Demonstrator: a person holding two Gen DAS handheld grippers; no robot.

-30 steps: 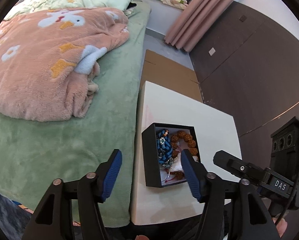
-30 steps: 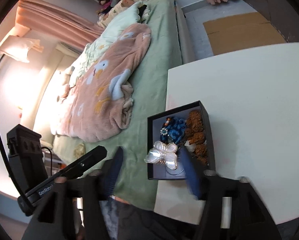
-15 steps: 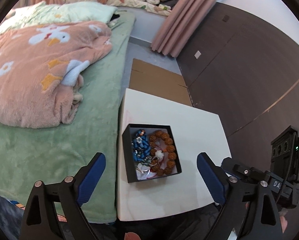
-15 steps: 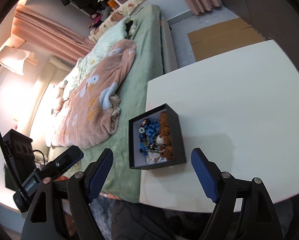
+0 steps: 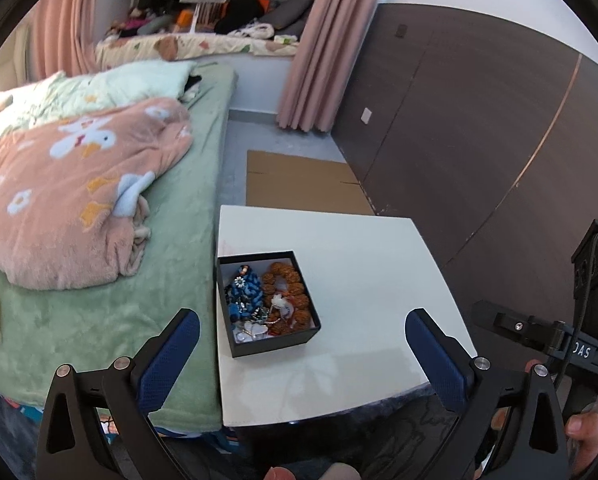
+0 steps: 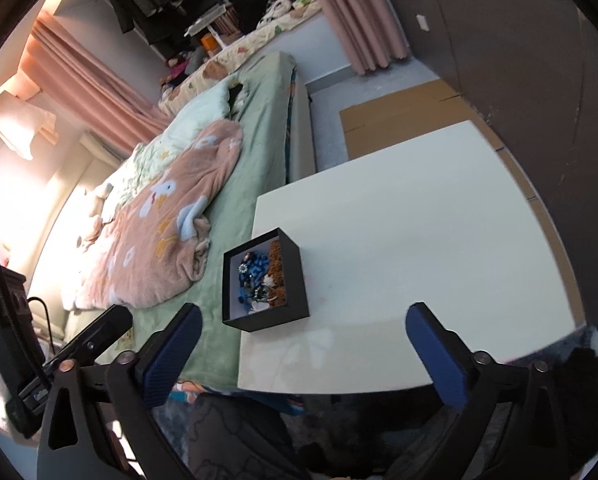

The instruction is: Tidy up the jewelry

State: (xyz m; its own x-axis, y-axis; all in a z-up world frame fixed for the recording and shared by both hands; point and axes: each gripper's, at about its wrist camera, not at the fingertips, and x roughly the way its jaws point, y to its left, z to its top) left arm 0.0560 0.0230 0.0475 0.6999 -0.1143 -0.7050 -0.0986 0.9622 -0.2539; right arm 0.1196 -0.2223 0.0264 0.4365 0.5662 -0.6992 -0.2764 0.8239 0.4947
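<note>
I have both tools released and empty. The left hand-held gripper (image 5: 301, 350) stands with its blue pads wide apart, low in the frame, held back from the worktop (image 5: 363, 248). The right hand-held gripper (image 6: 301, 344) is likewise spread wide and holds nothing.

The jewelry box (image 5: 275, 340), black with a pale lining, sits at the centre of the left view, close to the worktop edge that faces the bed (image 5: 99, 320). Inside I note a blue beaded piece (image 5: 245, 290) on the left side, a brown bead bracelet (image 5: 289, 280) on the right, and a pale butterfly-shaped ornament (image 5: 255, 328) toward the near wall. The pieces lie tangled and touching one another.

Judgement: no loose jewelry shows on the worktop, so the collection appears largely complete. If further tidying is intended, I would advise the following:

1. Bring one tool in from above, pads aligned across a single piece.
2. Brace the box wall with the other tool, as the box is light and near the edge.
3. Lift slowly; the tangled chain may drag neighbouring pieces out.
</note>
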